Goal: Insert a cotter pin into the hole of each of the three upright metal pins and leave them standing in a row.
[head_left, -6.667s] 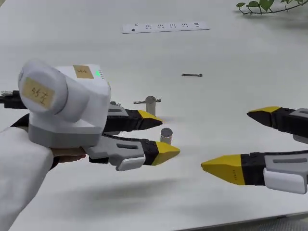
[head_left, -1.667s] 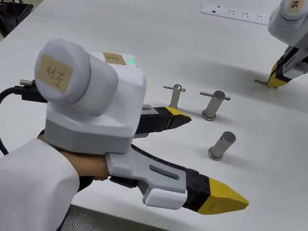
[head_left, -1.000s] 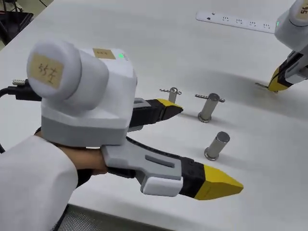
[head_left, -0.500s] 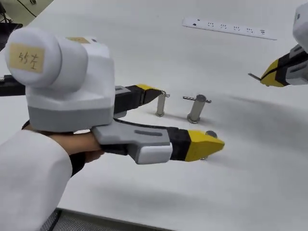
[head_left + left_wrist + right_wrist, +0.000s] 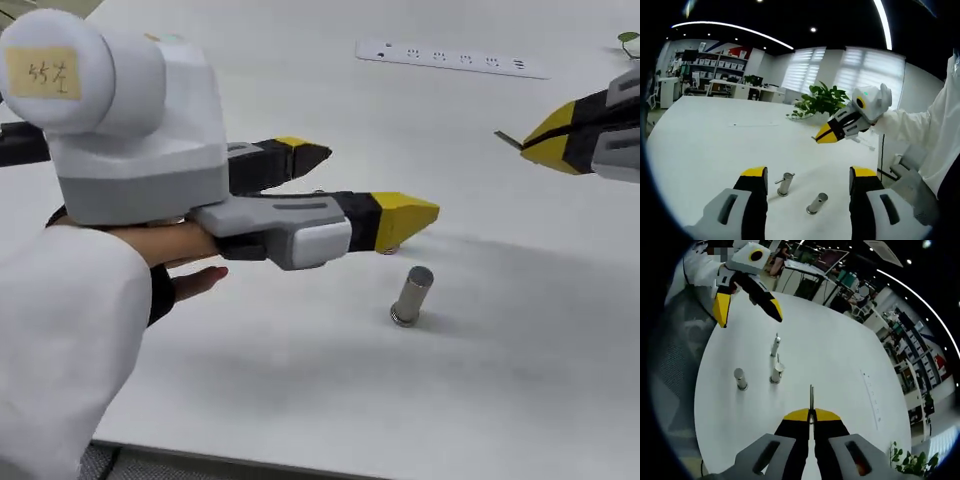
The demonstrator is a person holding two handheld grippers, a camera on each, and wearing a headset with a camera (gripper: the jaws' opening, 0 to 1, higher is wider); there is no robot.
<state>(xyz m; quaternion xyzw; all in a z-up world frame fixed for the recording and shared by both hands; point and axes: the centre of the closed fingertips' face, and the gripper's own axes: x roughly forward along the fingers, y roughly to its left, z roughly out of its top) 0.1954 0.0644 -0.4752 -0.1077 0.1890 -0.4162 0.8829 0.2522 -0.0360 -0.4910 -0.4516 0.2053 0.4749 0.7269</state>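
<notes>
While the left tool [image 5: 378,182] hangs over the white bench [image 5: 520,390] in a person's hand [image 5: 165,245], its yellow-tipped jaws stand spread wide with nothing between them. Just right of its lower jaw in the head view, a bare silver metal pin [image 5: 411,294] stands upright on the bench, its top hole unfilled as far as can be seen. From the left gripper view, that bare pin [image 5: 817,202] sits beside a second metal pin [image 5: 785,183], which has a thin wire piece crossing its top. Seen from the right gripper view, the bare pin [image 5: 740,377] stands off to one side, the second metal pin [image 5: 776,371] near it, and a third metal pin [image 5: 775,346] farther on, also with something thin at its top. Far back on the bench lies a white power strip [image 5: 450,58]. At the right edge, well apart from the pins, the right tool [image 5: 525,143] is held above the bench with its jaws pressed together on a slim grey cotter pin [image 5: 811,396], which juts straight out past the yellow tips.
</notes>
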